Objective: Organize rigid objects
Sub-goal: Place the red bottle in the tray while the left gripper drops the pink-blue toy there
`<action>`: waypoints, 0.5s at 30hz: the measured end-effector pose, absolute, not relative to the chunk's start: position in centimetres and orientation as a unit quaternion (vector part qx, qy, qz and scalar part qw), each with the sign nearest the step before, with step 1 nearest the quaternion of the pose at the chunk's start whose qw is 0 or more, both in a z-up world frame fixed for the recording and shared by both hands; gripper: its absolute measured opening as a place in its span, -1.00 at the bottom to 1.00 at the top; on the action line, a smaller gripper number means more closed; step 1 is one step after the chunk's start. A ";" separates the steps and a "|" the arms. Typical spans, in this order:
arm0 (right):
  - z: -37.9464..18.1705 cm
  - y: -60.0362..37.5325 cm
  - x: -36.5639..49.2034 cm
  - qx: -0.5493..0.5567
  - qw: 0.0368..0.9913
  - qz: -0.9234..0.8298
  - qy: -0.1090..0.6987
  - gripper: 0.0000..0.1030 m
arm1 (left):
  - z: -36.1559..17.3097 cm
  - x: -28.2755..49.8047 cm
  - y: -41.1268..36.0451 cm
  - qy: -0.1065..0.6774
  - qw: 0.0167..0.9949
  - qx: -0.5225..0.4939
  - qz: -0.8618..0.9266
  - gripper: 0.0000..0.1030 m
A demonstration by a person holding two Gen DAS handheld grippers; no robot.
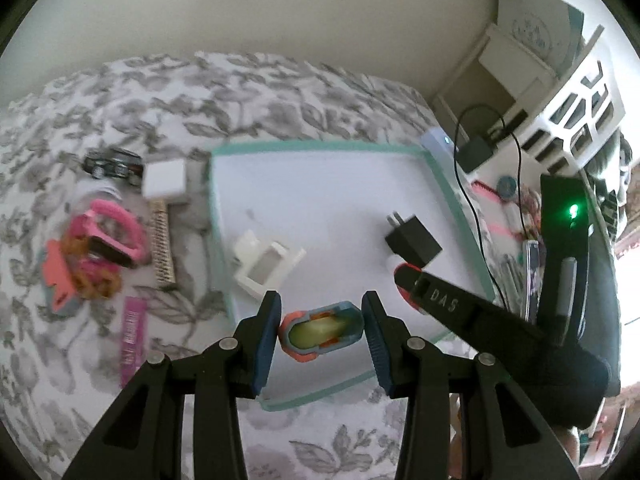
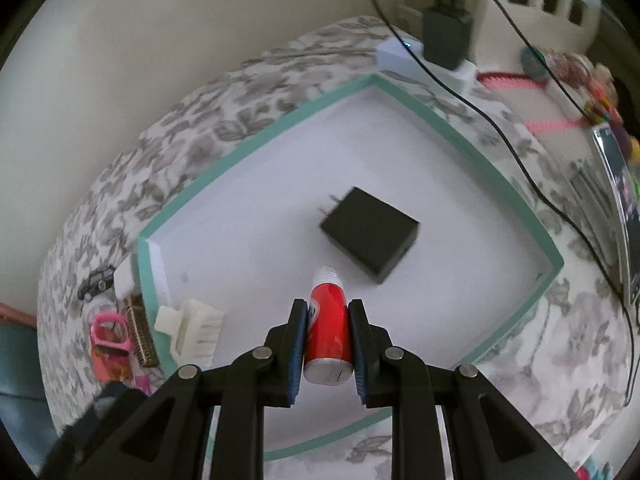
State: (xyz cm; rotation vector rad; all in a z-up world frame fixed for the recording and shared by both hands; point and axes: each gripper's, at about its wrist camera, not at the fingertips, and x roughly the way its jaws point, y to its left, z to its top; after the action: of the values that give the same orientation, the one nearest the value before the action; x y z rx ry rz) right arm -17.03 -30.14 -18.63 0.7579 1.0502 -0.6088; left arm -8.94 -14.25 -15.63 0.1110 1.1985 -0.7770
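A white tray with a teal rim [image 1: 320, 147] [image 2: 288, 116] lies on a floral bedspread. In it lie a black plug adapter [image 1: 414, 242] [image 2: 370, 236] and a white clip [image 1: 266, 266] [image 2: 190, 330]. My left gripper [image 1: 322, 330] is shut on a small blue and orange toy [image 1: 322, 330] over the tray's near edge. My right gripper [image 2: 328, 340] is shut on a red tube with a white cap [image 2: 328, 332], held over the tray near the adapter. It shows in the left wrist view as a black arm [image 1: 460, 304].
Left of the tray lie a toy car [image 1: 114, 162], a white cube [image 1: 164, 179], a pink pile of trinkets [image 1: 100, 248], a gold comb [image 1: 162, 246] and a purple strip [image 1: 132, 340]. A black charger with a cable [image 1: 476, 152] and white shelving [image 1: 560, 112] stand at the right.
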 end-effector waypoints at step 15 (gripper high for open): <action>-20.7 -30.5 -17.1 0.359 0.730 -0.282 0.508 -0.56 | -17.6 -7.2 -14.1 0.566 0.753 0.024 -0.335 0.12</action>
State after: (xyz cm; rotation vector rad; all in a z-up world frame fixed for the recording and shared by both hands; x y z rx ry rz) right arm -17.14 -30.49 -20.66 0.7903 1.1185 -0.6204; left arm -7.20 -14.09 -17.64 0.0520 1.2351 -0.7322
